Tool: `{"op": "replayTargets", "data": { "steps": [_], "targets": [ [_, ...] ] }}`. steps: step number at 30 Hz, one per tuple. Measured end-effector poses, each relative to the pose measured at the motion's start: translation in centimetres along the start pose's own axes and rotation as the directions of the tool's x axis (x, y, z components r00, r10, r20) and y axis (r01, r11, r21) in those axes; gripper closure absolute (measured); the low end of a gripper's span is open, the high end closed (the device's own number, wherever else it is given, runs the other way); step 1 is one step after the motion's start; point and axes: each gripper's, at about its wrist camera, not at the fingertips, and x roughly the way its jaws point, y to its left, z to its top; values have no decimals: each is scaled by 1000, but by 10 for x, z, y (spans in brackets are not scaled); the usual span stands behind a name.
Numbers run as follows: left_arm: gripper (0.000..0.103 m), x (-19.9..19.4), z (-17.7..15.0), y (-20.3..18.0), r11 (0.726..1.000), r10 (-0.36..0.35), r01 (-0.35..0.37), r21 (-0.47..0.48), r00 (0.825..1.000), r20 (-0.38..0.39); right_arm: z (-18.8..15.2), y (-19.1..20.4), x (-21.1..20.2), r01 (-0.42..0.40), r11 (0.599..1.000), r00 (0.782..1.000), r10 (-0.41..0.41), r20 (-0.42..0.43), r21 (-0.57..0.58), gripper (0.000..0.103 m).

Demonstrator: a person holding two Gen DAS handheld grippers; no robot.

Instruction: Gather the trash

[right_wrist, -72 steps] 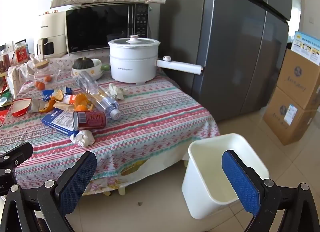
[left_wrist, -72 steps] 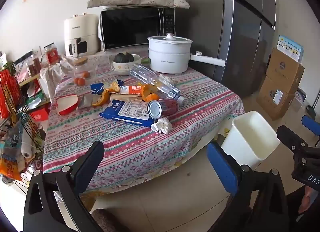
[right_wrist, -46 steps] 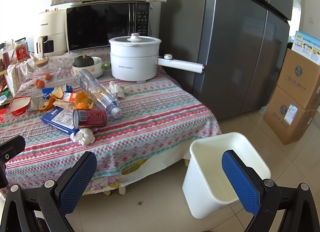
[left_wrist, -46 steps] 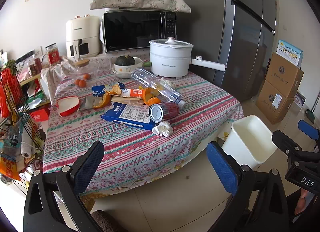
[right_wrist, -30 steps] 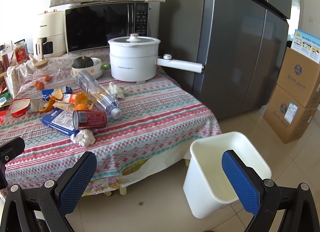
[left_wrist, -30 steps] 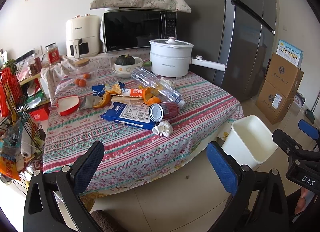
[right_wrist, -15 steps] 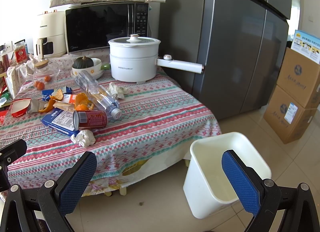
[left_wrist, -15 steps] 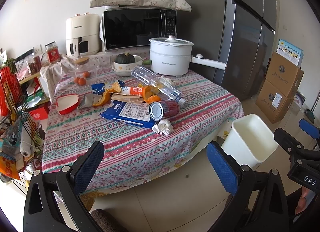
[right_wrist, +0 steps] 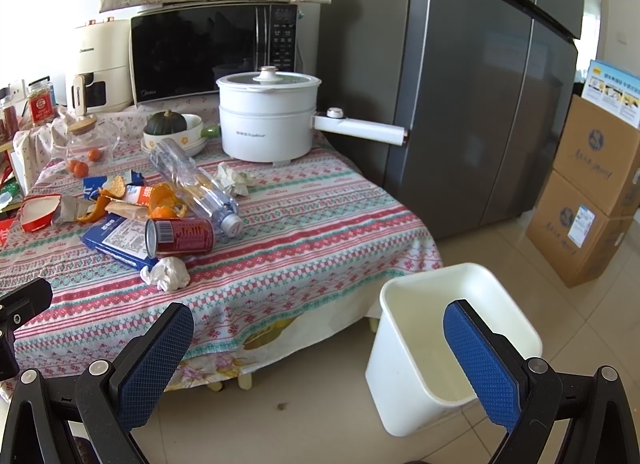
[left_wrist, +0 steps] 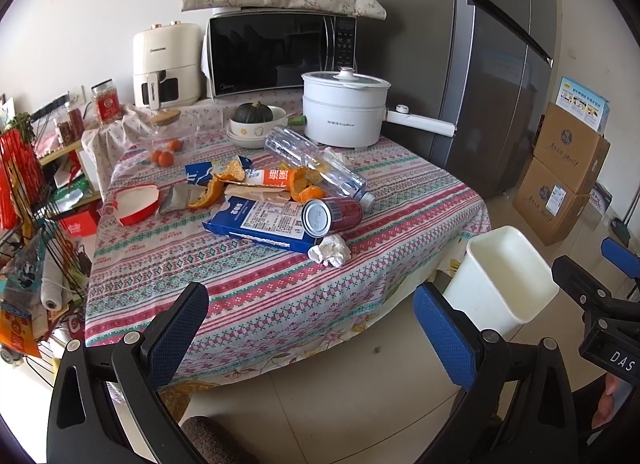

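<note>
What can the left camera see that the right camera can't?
Only the left wrist view shows the wire rack of packets beside the table, and the right gripper poking in. Only the right wrist view shows the wall switch past the fridge. Both show the red can, crumpled tissue and empty white bin.

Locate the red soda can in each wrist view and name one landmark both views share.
Left wrist: red can lies on its side at table centre, silver end facing camera.
Right wrist: the can lies left of centre, above the crumpled tissue.
Shared landmark: white electric pot.
</note>
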Motion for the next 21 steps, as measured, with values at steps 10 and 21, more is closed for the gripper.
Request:
{"op": "replayTargets", "data": {
  "steps": [10, 21],
  "targets": [
    [0, 1, -1, 1, 1000, 1, -1, 0, 1000, -3, 0, 0, 0, 0, 1000, 1000, 0, 0, 0, 0],
    [0, 7, -4, 5, 1000, 3, -3, -3, 1000, -22, 0, 0, 0, 0, 1000, 1000, 0, -1, 0, 0]
  ]
}}
